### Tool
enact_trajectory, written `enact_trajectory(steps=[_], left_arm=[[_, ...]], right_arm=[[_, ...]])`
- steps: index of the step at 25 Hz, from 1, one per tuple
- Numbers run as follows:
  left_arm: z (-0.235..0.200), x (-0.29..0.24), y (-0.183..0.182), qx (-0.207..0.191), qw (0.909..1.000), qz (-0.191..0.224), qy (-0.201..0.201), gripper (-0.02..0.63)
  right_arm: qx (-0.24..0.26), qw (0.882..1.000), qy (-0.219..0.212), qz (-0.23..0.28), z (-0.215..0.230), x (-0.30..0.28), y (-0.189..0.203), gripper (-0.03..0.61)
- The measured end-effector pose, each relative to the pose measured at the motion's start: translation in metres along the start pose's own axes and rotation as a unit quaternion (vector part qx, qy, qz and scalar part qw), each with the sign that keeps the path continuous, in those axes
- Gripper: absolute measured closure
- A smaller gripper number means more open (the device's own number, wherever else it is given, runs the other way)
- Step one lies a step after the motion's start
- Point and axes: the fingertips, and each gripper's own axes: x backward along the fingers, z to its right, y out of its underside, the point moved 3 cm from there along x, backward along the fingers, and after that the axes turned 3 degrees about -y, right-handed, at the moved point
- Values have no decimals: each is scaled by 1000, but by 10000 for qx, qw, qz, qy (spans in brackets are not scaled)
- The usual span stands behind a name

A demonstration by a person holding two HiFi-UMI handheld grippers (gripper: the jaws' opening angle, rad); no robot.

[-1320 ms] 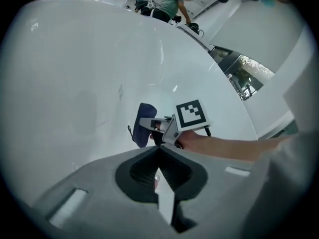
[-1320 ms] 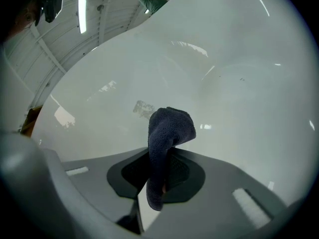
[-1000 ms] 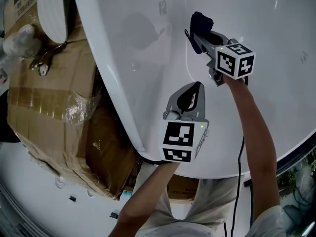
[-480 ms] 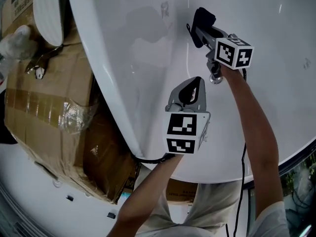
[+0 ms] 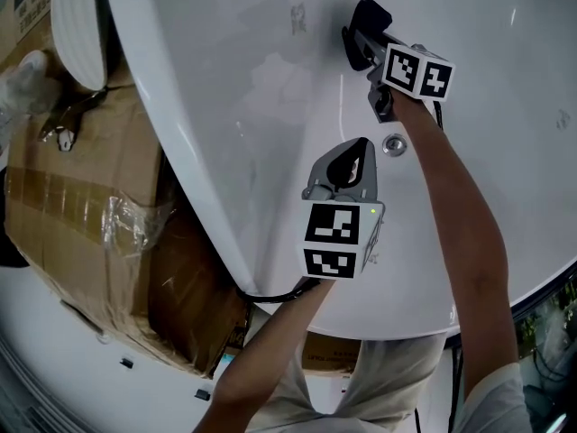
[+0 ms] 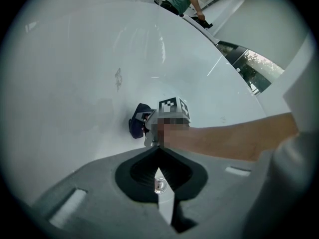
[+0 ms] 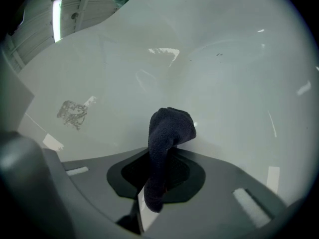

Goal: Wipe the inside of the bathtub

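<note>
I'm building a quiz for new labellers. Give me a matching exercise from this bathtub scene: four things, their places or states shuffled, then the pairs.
Things
1. dark cloth
2. left gripper
3. drain
4. cardboard box

Places or states
A. outside the bathtub, beside its rim
B. clamped in the right gripper
C. jaws together, holding nothing
D. round metal fitting set in the white tub surface

Pairs: 1-B, 2-C, 3-D, 4-A
</note>
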Motion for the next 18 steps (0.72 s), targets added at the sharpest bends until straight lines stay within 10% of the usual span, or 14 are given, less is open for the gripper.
enact_trajectory(steps=[18], left_arm=[[-7, -3, 3, 79, 9999, -59, -43, 616]], right_arm=[[-575, 9966, -249, -538, -7, -40, 13, 528]])
